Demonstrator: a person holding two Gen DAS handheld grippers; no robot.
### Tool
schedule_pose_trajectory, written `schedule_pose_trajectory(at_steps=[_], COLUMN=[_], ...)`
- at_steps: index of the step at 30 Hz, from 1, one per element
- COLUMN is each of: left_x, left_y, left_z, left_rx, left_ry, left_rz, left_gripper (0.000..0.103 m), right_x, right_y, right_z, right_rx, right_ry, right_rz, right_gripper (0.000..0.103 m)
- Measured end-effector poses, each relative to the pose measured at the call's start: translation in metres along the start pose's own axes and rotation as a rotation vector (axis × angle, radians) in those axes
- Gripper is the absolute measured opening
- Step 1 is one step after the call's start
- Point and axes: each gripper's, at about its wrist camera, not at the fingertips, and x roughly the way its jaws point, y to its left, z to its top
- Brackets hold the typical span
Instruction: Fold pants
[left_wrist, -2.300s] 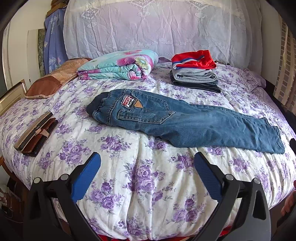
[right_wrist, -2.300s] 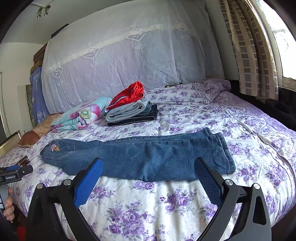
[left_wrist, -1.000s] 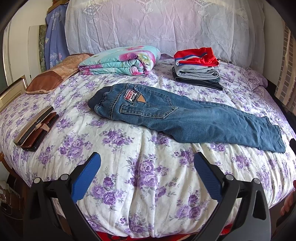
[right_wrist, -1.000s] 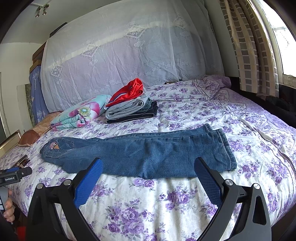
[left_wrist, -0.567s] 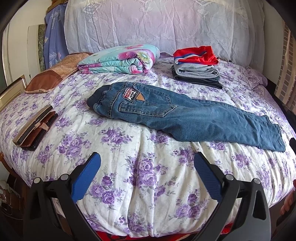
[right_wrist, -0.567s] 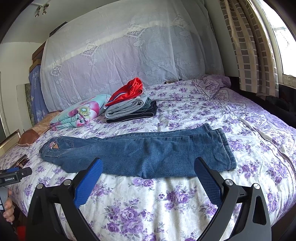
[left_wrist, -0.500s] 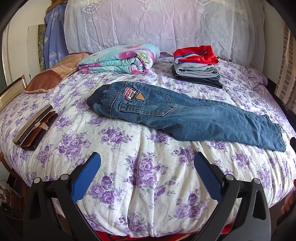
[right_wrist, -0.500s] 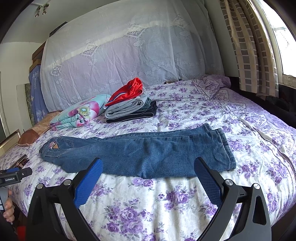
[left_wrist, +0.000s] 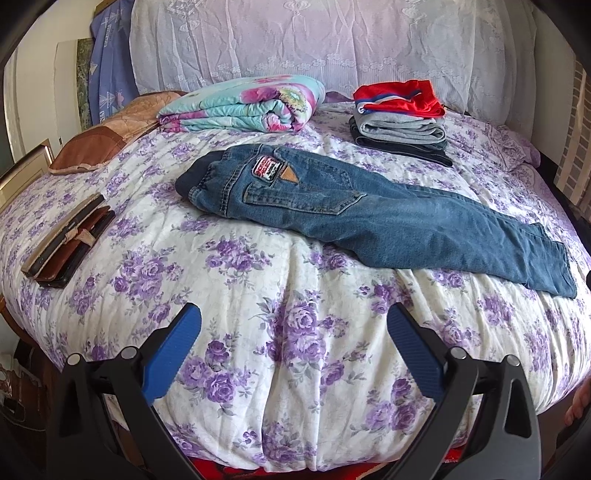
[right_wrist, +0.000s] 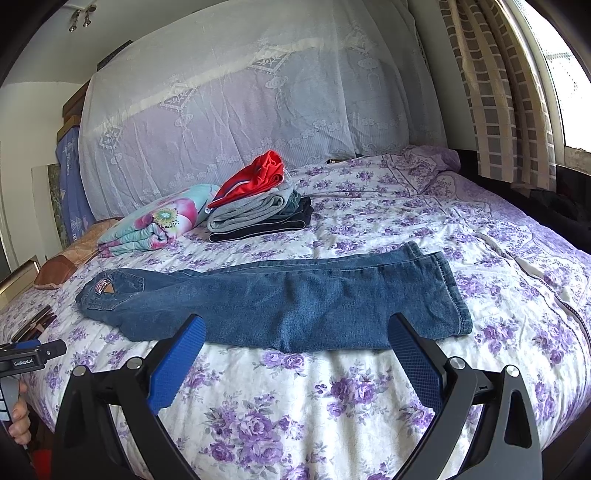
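Risk here: a pinch at the jeans (left_wrist: 373, 214) could snag the quilt (left_wrist: 280, 332) underneath, or catch only one of the two stacked legs, skewing the fold. Both grippers are spread wide, holding nothing: the left gripper (left_wrist: 293, 349) hangs short of the waistband, the right gripper (right_wrist: 297, 349) just short of the legs.

Jeans (right_wrist: 295, 302) flat on floral bedspread (right_wrist: 369, 387)
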Motion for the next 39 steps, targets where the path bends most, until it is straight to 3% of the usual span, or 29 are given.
schedule_pose_trajectory(at_steps=[15,19,23,27,32,39], left_x=[0.044,0.050,0.061,0.073,0.110,0.165], left_y=[0.042,0.057,0.078,0.100,0.122,0.138], left_z=[-0.006,0.006,0.037,0.080,0.140,0.198], left_rx=[-0.074,-0.074,-0.126,-0.187,-0.247,-0.282], left_ry=[0.081,0.081,0.087,0.036,0.037,0.085], left_rz=[0.014,0.004,-0.058,-0.049,-0.027,-0.028], left_gripper=[0.098,0.098,0.098,0.098,0.098,0.099], right_x=[0.036,0.044,0.055,0.070,0.097,0.121], right_y=[-0.005,-0.007,-0.007,-0.002,0.014,0.037], right_z=[-0.017,-0.017,-0.001,0.023,0.042,0.038], right_rx=[-0.031,-0.038,-0.043,-0.033,-0.029,-0.065], right_ry=[0.105,0.134,0.163,0.172,0.201,0.258], right_rz=[-0.046,-0.007,0.111,0.178,0.199,0.201], right_gripper=[0.100,0.100,0.100,0.100,0.100,0.100])
